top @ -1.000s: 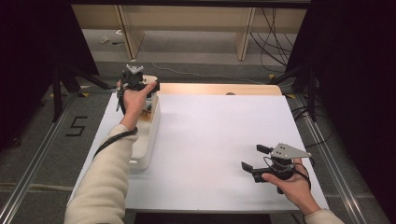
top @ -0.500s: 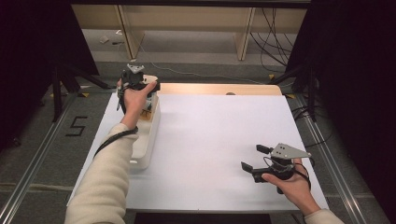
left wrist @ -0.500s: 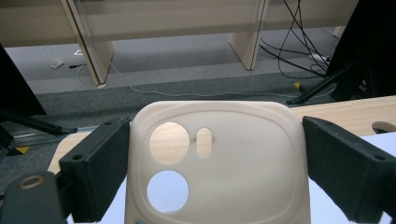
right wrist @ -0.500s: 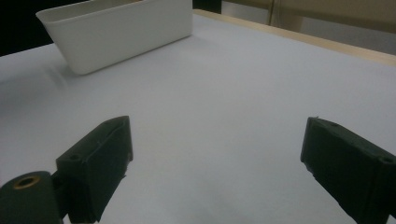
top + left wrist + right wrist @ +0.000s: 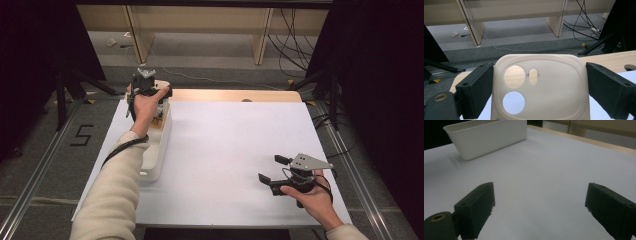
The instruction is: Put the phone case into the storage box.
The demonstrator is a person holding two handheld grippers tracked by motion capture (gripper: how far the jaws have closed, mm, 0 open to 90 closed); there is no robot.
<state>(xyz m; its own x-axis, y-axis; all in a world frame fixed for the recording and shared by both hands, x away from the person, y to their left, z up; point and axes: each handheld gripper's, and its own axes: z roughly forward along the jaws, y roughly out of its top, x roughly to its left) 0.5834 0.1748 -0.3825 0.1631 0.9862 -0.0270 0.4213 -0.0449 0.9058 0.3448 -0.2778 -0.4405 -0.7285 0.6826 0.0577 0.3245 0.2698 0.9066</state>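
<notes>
A beige moulded case (image 5: pixel 549 87) with two round holes and a small slot stands upright between the jaws of my left gripper (image 5: pixel 539 85), which is shut on its two sides. In the high view the left gripper (image 5: pixel 146 84) is held over the far end of a long white bin (image 5: pixel 159 150) at the table's left. My right gripper (image 5: pixel 271 168) rests low near the front right of the white table sheet (image 5: pixel 230 140). It is open, with nothing between its jaws. The right gripper (image 5: pixel 540 207) faces the white bin (image 5: pixel 486 137) across bare sheet.
A strip of wooden table edge (image 5: pixel 235 95) runs along the far side of the sheet. Beyond it are wooden shelf legs (image 5: pixel 555 23) and loose cables (image 5: pixel 584 22) on the grey floor. Metal rails (image 5: pixel 357 175) flank the table.
</notes>
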